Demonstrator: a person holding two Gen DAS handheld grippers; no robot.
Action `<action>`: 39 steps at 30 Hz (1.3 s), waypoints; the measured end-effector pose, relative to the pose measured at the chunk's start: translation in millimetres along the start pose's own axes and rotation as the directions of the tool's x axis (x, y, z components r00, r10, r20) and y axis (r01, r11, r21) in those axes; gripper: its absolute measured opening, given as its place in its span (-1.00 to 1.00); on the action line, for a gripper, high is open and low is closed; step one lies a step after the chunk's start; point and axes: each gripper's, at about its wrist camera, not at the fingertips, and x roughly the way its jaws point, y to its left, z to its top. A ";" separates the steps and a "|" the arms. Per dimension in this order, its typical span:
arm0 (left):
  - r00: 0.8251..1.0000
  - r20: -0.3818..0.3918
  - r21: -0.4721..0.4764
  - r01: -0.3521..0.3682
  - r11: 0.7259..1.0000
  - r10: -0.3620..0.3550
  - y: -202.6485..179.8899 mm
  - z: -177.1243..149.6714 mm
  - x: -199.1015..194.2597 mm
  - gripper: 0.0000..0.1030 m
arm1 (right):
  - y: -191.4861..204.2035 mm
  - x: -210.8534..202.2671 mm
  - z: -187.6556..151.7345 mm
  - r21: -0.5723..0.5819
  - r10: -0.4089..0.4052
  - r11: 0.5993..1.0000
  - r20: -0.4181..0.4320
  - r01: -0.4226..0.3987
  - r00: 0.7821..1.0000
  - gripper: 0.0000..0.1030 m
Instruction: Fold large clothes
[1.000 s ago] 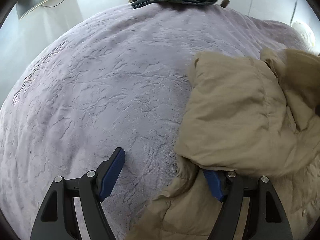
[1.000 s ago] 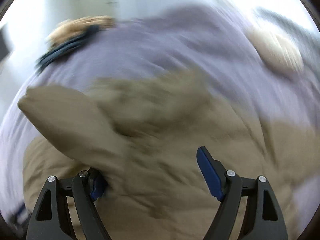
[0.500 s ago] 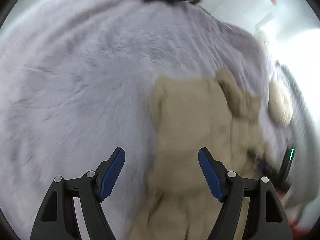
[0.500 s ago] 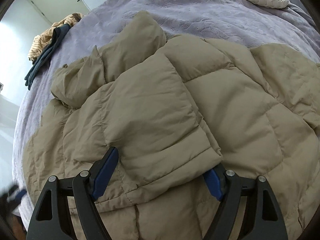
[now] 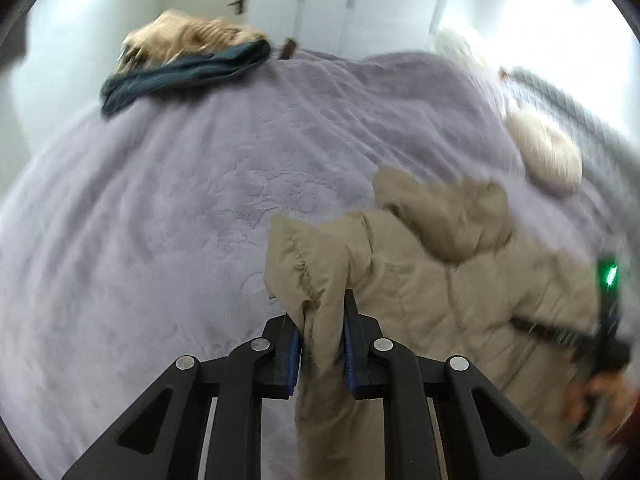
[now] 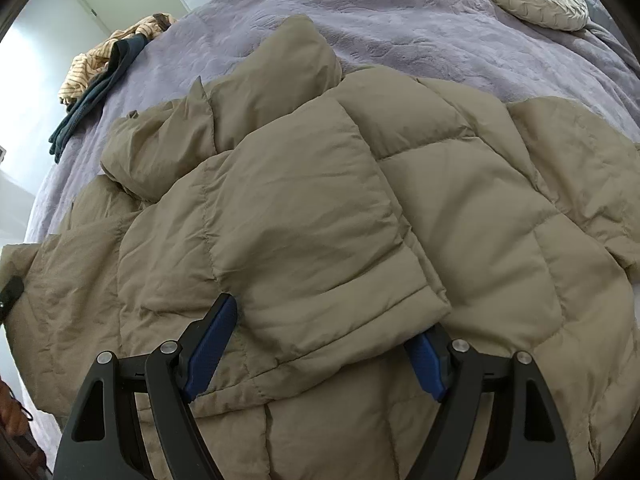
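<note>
While our left gripper (image 5: 320, 344) pinches a fold of the tan puffer jacket (image 6: 320, 216), our right gripper (image 6: 320, 344) sits spread wide over its folded sleeve, gripping nothing. Jacket's sprawled on the purple bedspread (image 6: 400, 16), spare clothes (image 5: 180, 60) piled far off.

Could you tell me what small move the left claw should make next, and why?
Probably carry its pinched fold across onto the jacket body: the left claw is shut on the jacket's edge, while the right claw is open around the folded sleeve.
</note>
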 end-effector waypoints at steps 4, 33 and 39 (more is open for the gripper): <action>0.990 -0.126 -0.086 -0.072 0.994 0.060 34.5 -9.2 49.5 -0.62 | 3.9 -0.4 -2.4 -0.008 -0.014 1.000 -0.002 0.014 1.000 0.59; 0.963 -0.215 -0.115 -0.193 0.974 0.165 22.9 -39.4 54.6 0.12 | -38.0 -2.7 2.1 0.068 0.146 0.988 -0.077 -0.141 0.986 -0.77; 0.961 -0.219 -0.126 -0.198 0.972 0.168 20.9 -38.3 54.1 0.13 | -53.3 -19.3 -2.3 0.082 0.057 0.995 -0.049 -0.053 0.997 -0.65</action>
